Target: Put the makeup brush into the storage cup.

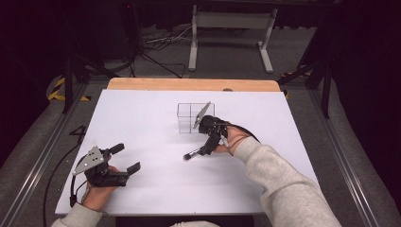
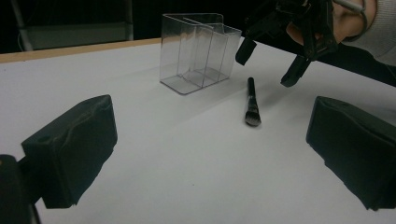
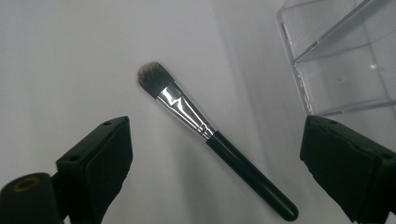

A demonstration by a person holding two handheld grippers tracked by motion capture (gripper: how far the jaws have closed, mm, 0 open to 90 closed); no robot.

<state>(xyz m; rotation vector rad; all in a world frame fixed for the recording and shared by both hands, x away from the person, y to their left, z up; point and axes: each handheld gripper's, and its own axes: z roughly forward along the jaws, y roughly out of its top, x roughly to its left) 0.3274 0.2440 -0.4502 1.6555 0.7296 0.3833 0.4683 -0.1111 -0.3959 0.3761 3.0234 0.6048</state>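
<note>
A makeup brush point(image 1: 191, 154) with a black handle, silver ferrule and dark bristles lies flat on the white table point(image 1: 142, 118), just in front of a clear plastic organizer point(image 1: 191, 118) with several compartments. My right gripper point(image 1: 208, 144) hangs over the brush, pointing down, its jaws open. In the right gripper view the brush point(image 3: 210, 135) lies between the two wide-apart jaws of the gripper point(image 3: 217, 126), which do not touch it, and the organizer point(image 3: 341, 56) stands at the upper right. My left gripper point(image 1: 126, 157) rests open and empty at the table's near left.
The left gripper view looks past its own open jaws to the brush point(image 2: 252, 105), the organizer point(image 2: 198, 51) and the right gripper point(image 2: 269, 63) above them. A wooden strip point(image 1: 189, 84) edges the table's far side. White table surface spreads around both hands.
</note>
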